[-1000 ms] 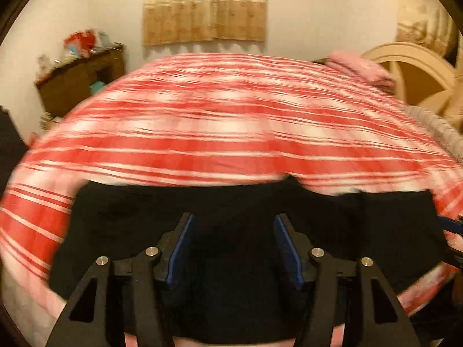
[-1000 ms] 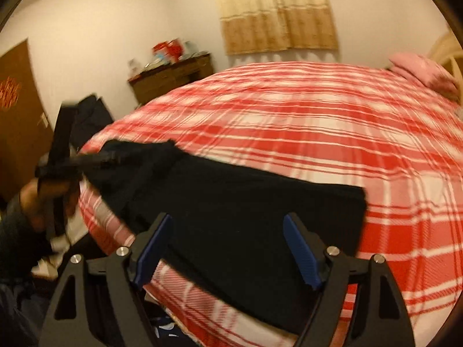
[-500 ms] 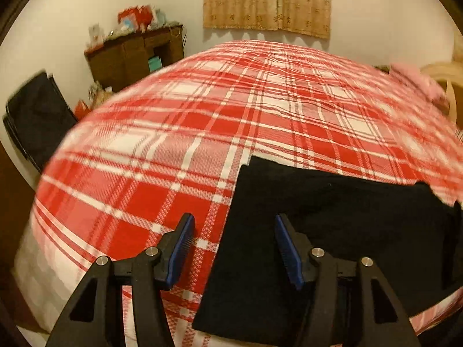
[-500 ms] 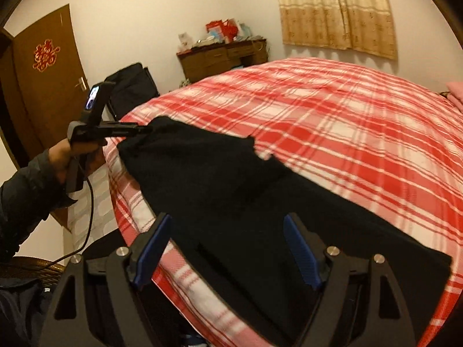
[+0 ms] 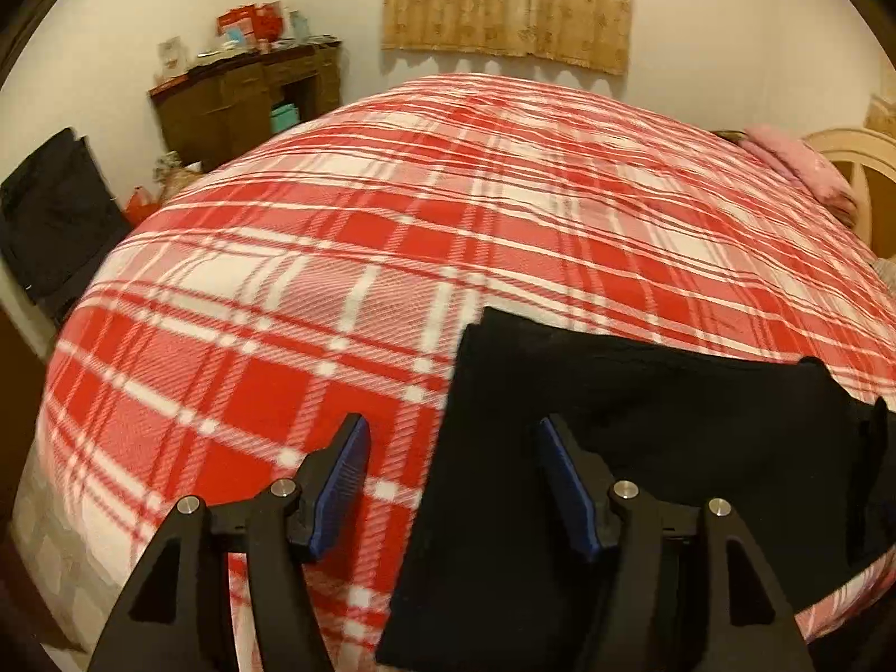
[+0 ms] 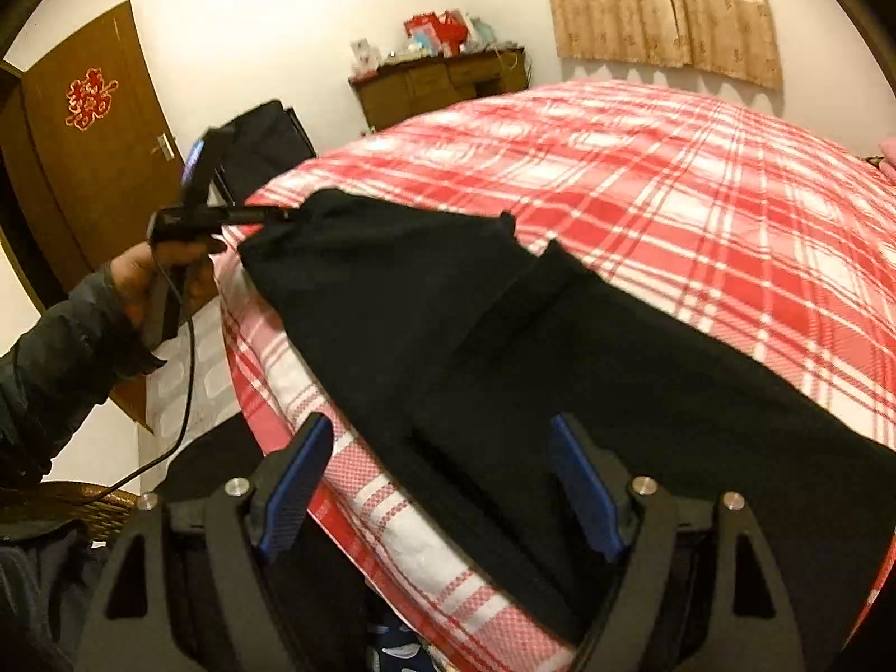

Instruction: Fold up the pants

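Black pants [image 5: 644,448] lie flat along the near edge of the bed with the red plaid cover [image 5: 392,235]. My left gripper [image 5: 453,448] is open and empty, its fingers straddling the pants' left end edge. In the right wrist view the pants [image 6: 504,336] stretch from left to right, one layer lying over another. My right gripper [image 6: 442,448] is open and empty, low at the bed's edge over the pants. The left gripper [image 6: 263,215] shows there too, held in a hand at the pants' far end, its tip touching the cloth.
A wooden dresser [image 5: 246,95] with clutter stands against the far wall. A black bag [image 5: 50,218] sits left of the bed. A pink pillow [image 5: 801,168] and headboard are at the right. A brown door [image 6: 84,129] is at left.
Both views have swung toward the pants' left end. The left gripper moved from over the pants' middle to their left edge. Both stayed open.
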Motion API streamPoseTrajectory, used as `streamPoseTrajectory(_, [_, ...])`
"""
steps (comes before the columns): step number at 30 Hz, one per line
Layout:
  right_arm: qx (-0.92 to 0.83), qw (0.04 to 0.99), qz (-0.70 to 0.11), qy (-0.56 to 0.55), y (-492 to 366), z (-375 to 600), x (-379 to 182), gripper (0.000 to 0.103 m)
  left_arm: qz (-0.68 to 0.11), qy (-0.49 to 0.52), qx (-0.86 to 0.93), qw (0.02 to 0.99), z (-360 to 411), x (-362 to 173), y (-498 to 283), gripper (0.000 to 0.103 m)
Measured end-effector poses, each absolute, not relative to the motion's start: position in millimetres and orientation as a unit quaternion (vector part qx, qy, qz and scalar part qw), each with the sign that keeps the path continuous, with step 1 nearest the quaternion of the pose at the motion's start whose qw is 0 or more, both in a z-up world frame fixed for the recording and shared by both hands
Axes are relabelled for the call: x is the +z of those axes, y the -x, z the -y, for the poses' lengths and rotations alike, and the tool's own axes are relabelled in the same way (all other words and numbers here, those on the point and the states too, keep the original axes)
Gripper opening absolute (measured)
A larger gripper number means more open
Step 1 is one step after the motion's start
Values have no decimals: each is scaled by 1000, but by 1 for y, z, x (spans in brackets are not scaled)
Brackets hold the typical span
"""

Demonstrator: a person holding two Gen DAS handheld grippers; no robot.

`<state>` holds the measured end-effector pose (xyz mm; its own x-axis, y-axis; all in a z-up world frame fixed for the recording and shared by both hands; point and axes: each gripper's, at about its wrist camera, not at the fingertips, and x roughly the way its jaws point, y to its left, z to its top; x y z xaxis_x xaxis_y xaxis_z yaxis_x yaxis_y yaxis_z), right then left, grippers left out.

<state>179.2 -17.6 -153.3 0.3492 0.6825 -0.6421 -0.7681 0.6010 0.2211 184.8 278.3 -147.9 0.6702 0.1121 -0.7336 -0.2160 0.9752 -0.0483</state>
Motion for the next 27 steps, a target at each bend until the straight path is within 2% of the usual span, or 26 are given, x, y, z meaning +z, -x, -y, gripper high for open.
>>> streamPoseTrajectory(6, [440,822,-358,53,-175,21,-155,82,-399,69,74,912,-279,-150,-193,62])
streamPoseTrajectory(7, [440,822,-358,52,-175,22,-155,82,-399,68,72,912,-278,-150,-193,57])
streamPoseTrajectory(8, [442,822,-357,52,-172,24,-154,82,-399,76,60,912,-277,-150,-193,40])
streamPoseTrajectory(17, [438,823,-358,51,-170,25,-156,82,-386,95,65,915,-277,-132,-181,13])
streamPoseTrajectory(20, [429,825,-365,50,-175,27,-160,82,-373,90,58,922,-272,-121,-174,13])
streamPoseTrajectory(25, [414,826,-381,41,-184,29,-167,82,-387,44,81,918,-265,-133,-183,15])
streamPoseTrajectory(26, [413,826,-380,41,-184,30,-166,82,-387,48,83,917,-268,-136,-185,18])
streamPoseTrajectory(27, [413,827,-378,42,-184,30,-165,82,-386,52,87,917,-271,-138,-185,27])
